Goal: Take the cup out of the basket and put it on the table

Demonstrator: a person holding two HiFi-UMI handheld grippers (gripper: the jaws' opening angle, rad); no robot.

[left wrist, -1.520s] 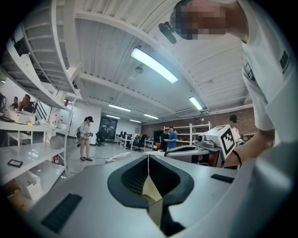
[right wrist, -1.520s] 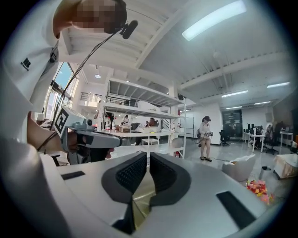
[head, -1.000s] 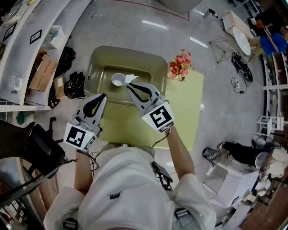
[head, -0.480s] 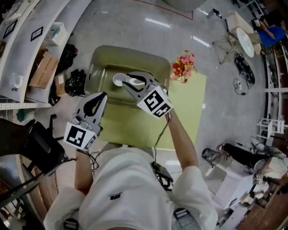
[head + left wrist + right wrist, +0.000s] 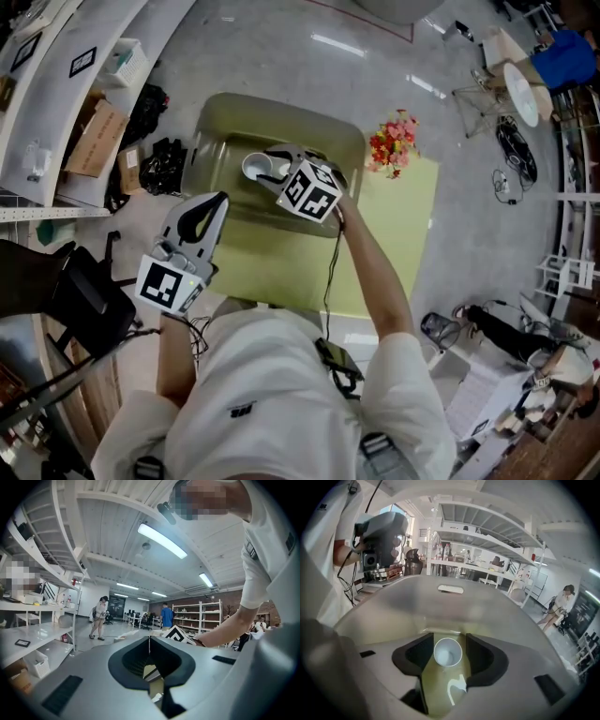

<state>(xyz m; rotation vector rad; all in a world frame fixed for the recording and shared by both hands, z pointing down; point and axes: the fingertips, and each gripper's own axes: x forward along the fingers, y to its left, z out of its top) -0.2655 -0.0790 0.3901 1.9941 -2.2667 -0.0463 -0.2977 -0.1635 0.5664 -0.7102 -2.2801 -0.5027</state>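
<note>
A white cup stands upright on the floor of the olive-green basket. My right gripper reaches down into the basket, and its jaws are opening. In the right gripper view the cup sits between the two dark fingers with a small gap on each side, so the pads do not press on it. The left gripper hangs over the basket's near left edge, apart from the cup. Its jaws meet tip to tip in the left gripper view, with nothing between them.
The basket rests on a yellow-green table. A bunch of pink and red flowers lies at the table's far right corner. A white paper scrap lies on the basket floor by the cup. Shelves and boxes line the left.
The right gripper has moved forward and left into the basket, up to the cup, and its jaws have gone from shut to apart. The left gripper has stayed put.
</note>
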